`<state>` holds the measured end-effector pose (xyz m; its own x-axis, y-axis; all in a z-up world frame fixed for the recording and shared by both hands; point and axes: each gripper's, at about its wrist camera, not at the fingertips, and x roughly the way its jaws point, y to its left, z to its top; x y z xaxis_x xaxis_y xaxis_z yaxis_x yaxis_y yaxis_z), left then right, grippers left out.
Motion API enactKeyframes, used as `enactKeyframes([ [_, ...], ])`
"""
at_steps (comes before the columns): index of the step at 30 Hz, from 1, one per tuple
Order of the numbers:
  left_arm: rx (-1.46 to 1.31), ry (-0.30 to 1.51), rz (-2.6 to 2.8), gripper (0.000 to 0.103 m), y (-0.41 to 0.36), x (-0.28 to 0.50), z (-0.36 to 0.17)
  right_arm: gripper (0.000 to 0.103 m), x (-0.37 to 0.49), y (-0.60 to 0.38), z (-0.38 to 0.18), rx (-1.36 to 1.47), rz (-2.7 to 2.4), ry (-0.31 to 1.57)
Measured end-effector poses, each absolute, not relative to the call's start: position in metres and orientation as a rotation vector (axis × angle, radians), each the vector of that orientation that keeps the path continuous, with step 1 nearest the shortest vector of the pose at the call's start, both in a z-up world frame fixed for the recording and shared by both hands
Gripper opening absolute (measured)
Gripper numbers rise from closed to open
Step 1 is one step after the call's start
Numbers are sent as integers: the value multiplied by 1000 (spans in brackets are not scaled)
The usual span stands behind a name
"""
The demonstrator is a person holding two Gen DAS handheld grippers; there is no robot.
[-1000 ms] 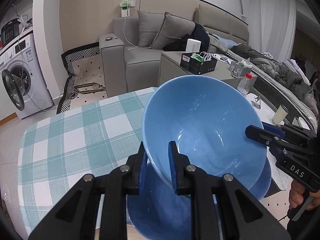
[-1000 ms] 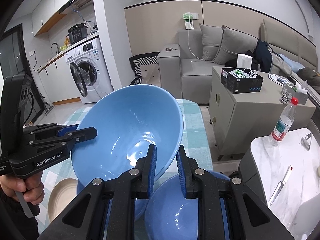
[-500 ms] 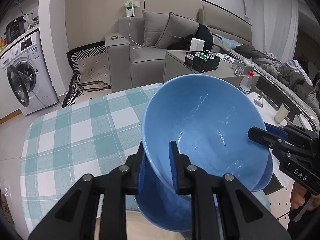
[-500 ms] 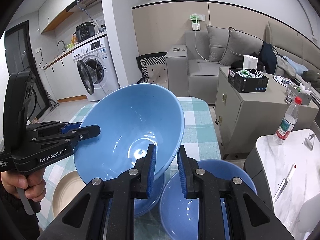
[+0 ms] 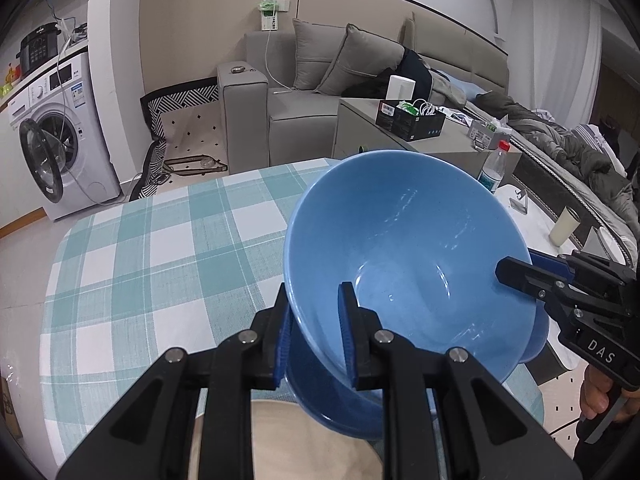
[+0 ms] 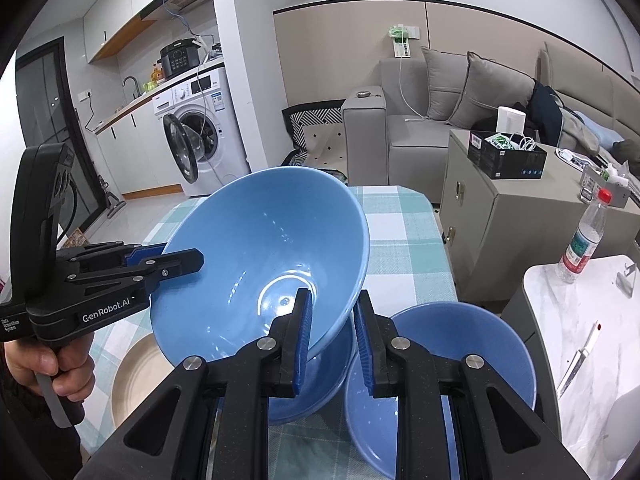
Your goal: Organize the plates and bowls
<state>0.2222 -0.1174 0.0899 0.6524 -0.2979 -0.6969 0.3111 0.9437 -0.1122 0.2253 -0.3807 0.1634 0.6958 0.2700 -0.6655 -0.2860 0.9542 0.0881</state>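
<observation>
A large blue bowl point(image 5: 412, 256) point(image 6: 264, 264) is held in the air above the checked table, tilted. My left gripper point(image 5: 314, 332) point(image 6: 182, 262) is shut on its near-left rim. My right gripper point(image 6: 332, 336) point(image 5: 516, 274) is shut on its opposite rim. Under it a second blue bowl point(image 5: 340, 408) point(image 6: 316, 392) stands on the table. A third blue bowl point(image 6: 440, 376) stands to the right of that one. A beige plate point(image 6: 132, 380) point(image 5: 280, 440) lies at the left, partly hidden by my grippers.
The green-and-white checked tablecloth point(image 5: 160, 264) covers the table point(image 6: 404, 224). A white marble side table point(image 6: 592, 328) with a knife point(image 6: 580, 356) and a water bottle point(image 6: 584, 240) stands to the right. A grey cabinet point(image 6: 508, 216) and a sofa point(image 5: 304, 120) lie beyond.
Both grippers have lifted the large blue bowl higher and a little back. The bowls and the beige plate beneath show more now.
</observation>
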Motion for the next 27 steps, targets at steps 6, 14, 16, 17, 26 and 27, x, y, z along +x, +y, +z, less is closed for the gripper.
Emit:
enactKeyframes([
  [6,8,801,-344,19,-111,219,81,21,223,-373,153,-33,318,764],
  [14,-3,815,-344,19,-105,217,71,21,223,-369,138,-32,329,787],
  [16,-2,821,-343,19,-104,217,68,21,223,-369,135,-33,330,794],
  [17,-4,823,-343,19,-104,216,67,21,224,-369,134,-34,331,798],
  [26,14,844,-335,20,-107,216,54,21,222,-369,122,-31,322,814],
  [27,15,847,-335,20,-108,216,53,21,222,-369,120,-30,319,816],
])
